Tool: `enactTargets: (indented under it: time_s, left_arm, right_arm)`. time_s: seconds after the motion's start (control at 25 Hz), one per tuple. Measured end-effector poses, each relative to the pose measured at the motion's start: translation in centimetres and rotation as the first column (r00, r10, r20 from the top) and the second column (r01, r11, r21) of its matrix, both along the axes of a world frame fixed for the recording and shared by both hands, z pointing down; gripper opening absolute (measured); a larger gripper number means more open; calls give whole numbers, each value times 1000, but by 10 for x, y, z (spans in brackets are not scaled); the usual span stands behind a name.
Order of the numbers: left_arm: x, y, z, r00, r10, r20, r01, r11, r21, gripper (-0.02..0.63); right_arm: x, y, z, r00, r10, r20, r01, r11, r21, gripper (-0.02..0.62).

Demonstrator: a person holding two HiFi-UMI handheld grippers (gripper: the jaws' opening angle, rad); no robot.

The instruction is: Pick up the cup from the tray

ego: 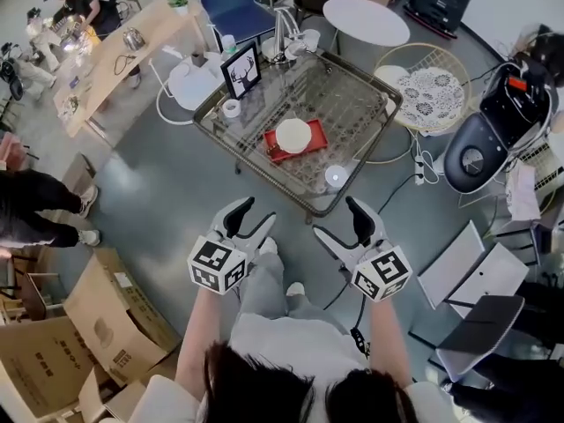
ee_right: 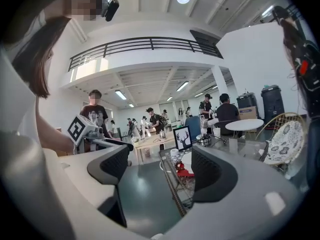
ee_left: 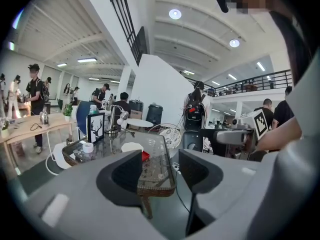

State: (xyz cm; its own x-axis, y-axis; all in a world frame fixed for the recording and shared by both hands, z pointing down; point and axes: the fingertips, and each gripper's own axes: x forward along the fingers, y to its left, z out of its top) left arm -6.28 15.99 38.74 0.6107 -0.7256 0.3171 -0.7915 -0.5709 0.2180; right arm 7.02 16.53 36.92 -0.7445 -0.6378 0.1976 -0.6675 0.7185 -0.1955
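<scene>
Cup [ego: 293, 135] sat on the red tray [ego: 271, 153] mid-frame, up-frame between our left gripper [ego: 256, 212] and right gripper [ego: 336, 218], both jaws spread and empty, and we judged neither nearer.

Your head view was bright and evenly lit with soft shadows, and a mild sheen showed on the glass table [ego: 352, 104]. Both gripper views had heavy fisheye bending and black corners. The ceiling lights [ee_left: 175, 14] clipped at top centre. The left gripper [ee_left: 159, 170] and right gripper [ee_right: 160, 166] were soft at bottom frame, while the background was sharper.
</scene>
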Motion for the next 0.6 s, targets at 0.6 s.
enactTargets:
  time_s: [0.6]
  left_arm:
    - [-26, -111, 46, 991, 64, 113, -53, 994, -96, 216]
  right_arm:
    - [-33, -97, 38, 997, 19, -69, -25, 995, -95, 422]
